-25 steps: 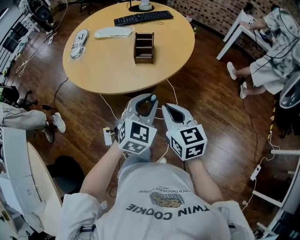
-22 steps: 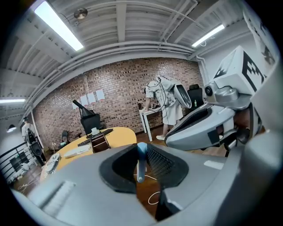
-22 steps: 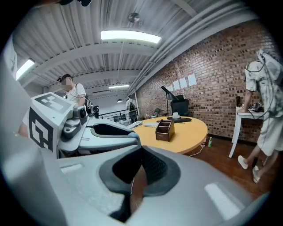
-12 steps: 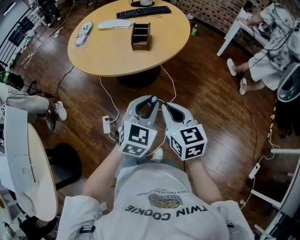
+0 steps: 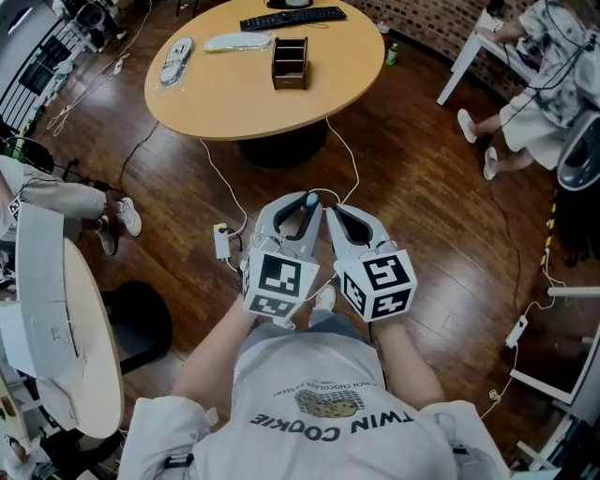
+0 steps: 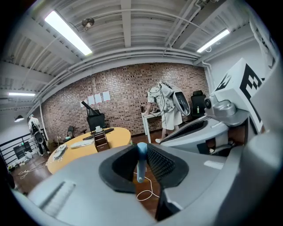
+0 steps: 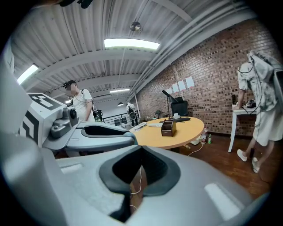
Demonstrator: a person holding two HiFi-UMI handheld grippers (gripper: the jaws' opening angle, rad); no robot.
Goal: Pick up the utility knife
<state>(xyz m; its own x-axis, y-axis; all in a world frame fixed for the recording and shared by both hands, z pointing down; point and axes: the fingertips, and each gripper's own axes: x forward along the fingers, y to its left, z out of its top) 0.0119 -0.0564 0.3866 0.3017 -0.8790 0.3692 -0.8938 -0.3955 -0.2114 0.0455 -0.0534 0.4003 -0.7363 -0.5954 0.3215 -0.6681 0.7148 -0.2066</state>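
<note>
1. Two hand-held grippers were held side by side near the person's chest, above the wooden floor (image 5: 422, 234) and well apart from the round table (image 5: 216, 94).
2. Left hand-held gripper (image 5: 298, 208) was clamped on a slim light-blue tool, judged to be the utility knife (image 6: 141, 160), which stood upright between its pads with the rounded end poking above them.
3. Right hand-held gripper (image 7: 140, 150) was clenched on nothing, its pads meeting.
4. Pick-up appeared complete: the knife rested on no surface and was carried by the left grip alone.
5. Little seemed left of the task beyond keeping a firm hold, as the thin handle sat between the pads with no other support.
6. Black keyboard (image 5: 292, 17) and a wooden organiser (image 5: 290, 63) lay on the table, far from both grippers.
</note>
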